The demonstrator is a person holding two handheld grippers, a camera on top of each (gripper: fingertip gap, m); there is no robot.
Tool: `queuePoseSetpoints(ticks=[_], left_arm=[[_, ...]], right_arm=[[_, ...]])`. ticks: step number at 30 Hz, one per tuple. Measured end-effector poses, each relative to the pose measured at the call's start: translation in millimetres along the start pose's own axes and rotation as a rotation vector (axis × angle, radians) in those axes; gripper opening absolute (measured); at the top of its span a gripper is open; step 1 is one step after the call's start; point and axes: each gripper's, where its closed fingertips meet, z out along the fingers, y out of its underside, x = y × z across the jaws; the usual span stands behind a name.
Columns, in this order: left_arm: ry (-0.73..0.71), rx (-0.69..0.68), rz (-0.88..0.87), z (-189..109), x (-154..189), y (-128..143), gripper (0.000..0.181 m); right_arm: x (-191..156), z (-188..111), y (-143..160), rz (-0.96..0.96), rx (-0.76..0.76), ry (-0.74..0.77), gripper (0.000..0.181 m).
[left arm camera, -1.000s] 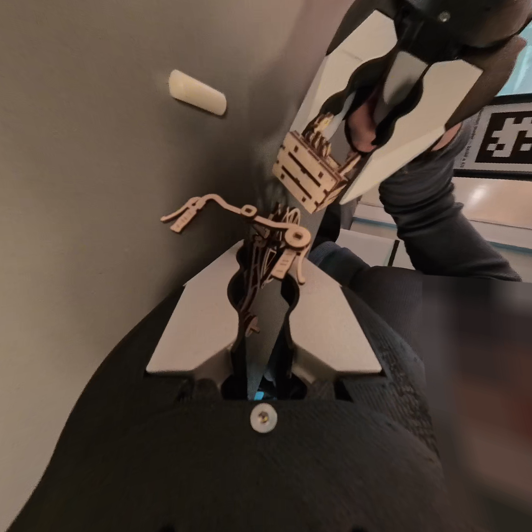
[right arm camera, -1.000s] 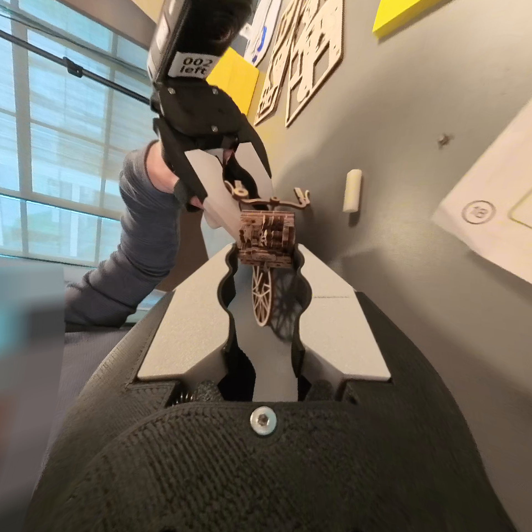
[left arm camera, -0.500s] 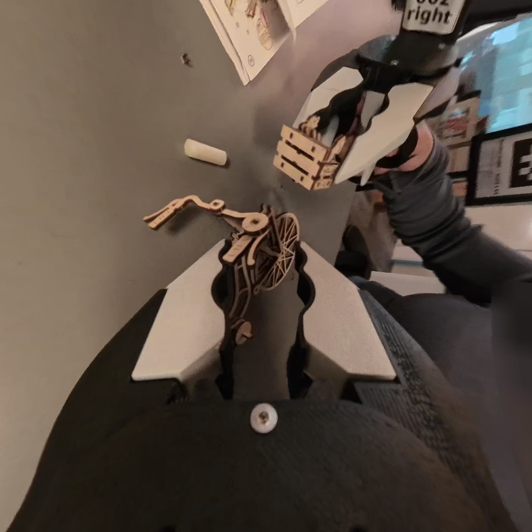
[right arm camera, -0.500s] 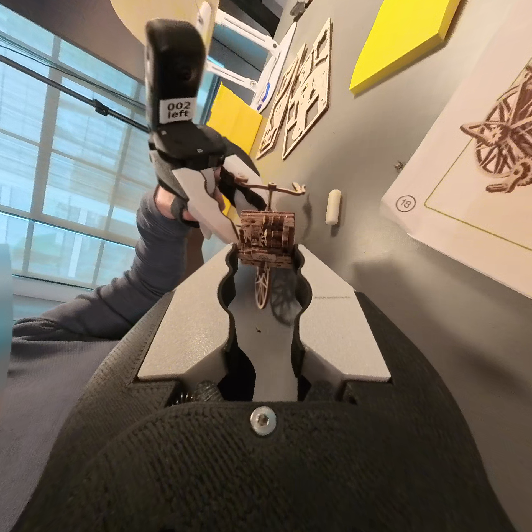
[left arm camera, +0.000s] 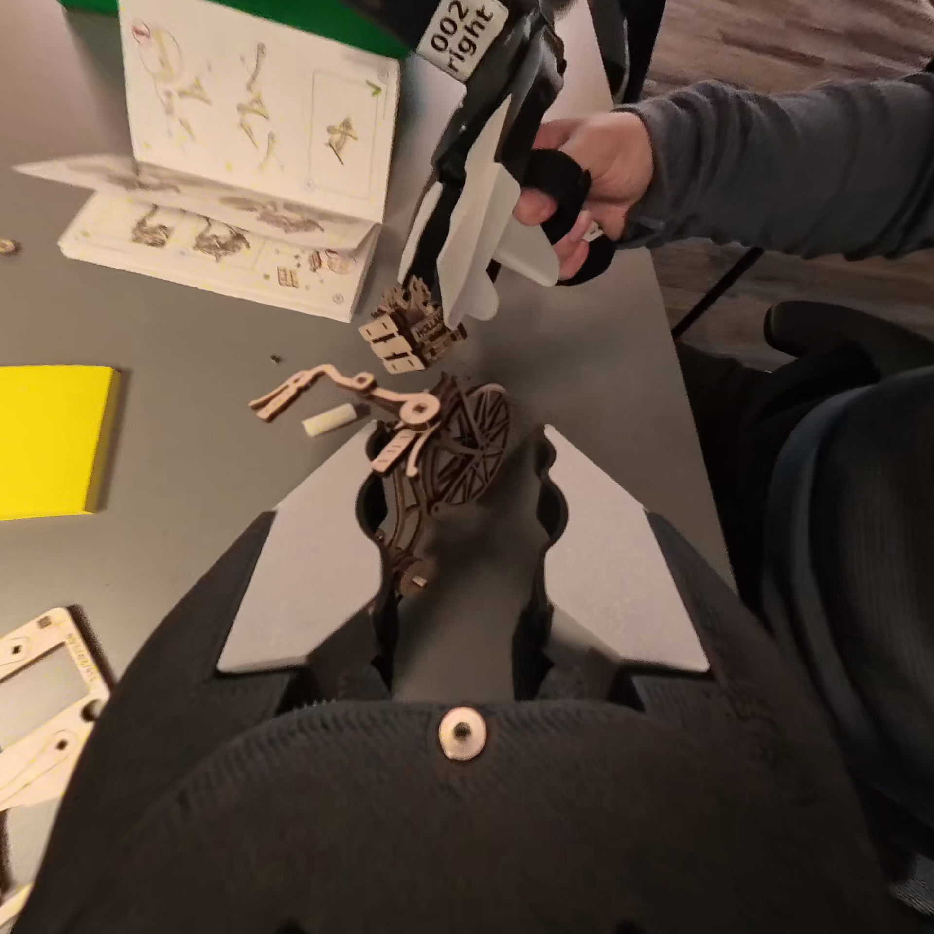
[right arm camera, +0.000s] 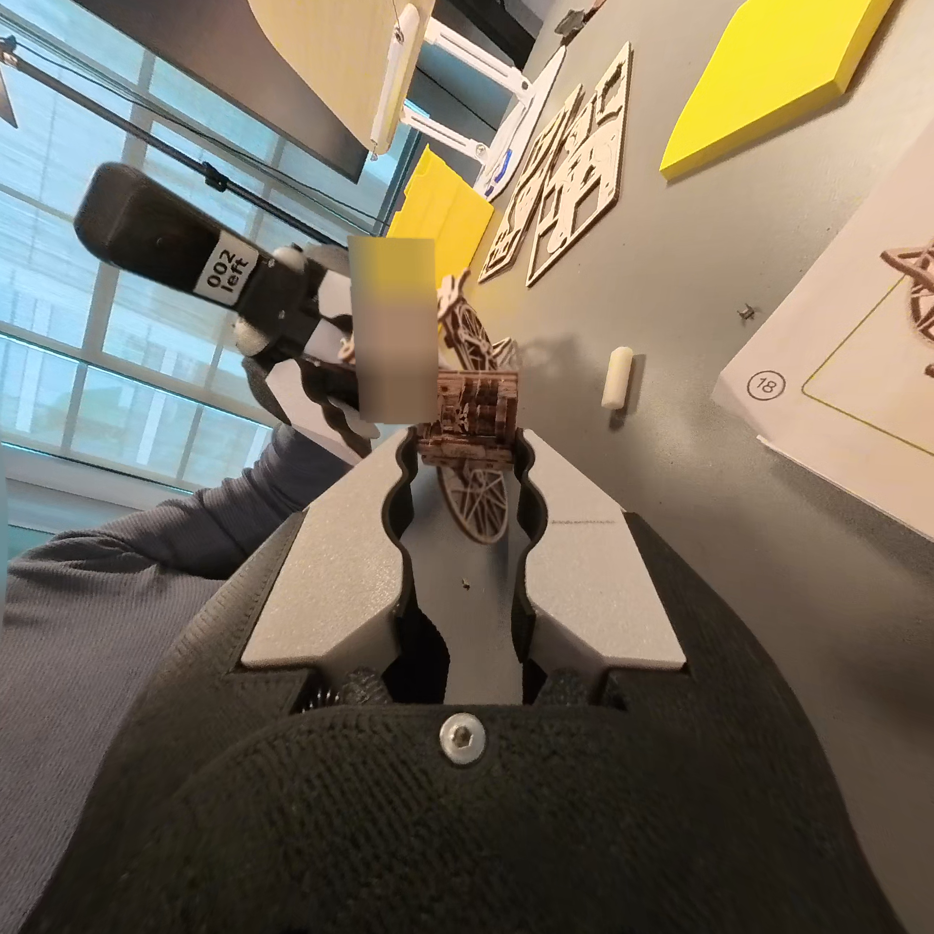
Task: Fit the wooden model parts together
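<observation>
Grey table (left arm camera: 177,455), dark office chair (left arm camera: 859,530) beside it, wood-look floor (left arm camera: 783,40), big gridded windows (right arm camera: 126,354), daylight.

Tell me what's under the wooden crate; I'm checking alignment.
The bicycle model's spoked wheel and grey table lie below the wooden crate. Its underside is hidden.

Bike (left arm camera: 455,455) and crate (right arm camera: 472,422): thin pale laser-cut wood, dark scorched edges. Gripper fingers (left arm camera: 313,571) matt grey, fine-grained plastic; black bodies ribbed, rough, with a shiny metal screw (right arm camera: 461,747). Table (left arm camera: 192,455) smooth matt grey; booklet (left arm camera: 242,172) matt paper.
</observation>
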Motion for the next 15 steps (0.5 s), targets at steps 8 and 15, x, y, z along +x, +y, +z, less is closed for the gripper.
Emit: queuePoseSetpoints(ticks=[8, 15], left_arm=[[-0.209, -0.036, 0.071, -2, -32, 8, 0.085], [-0.344, -0.319, 0.208, 2, -64, 33, 0.113]], right_arm=[[3, -3, 0, 0.013, 0.007, -0.002, 0.036], [2, 1, 0, 0.022, -0.001, -0.015, 0.036]])
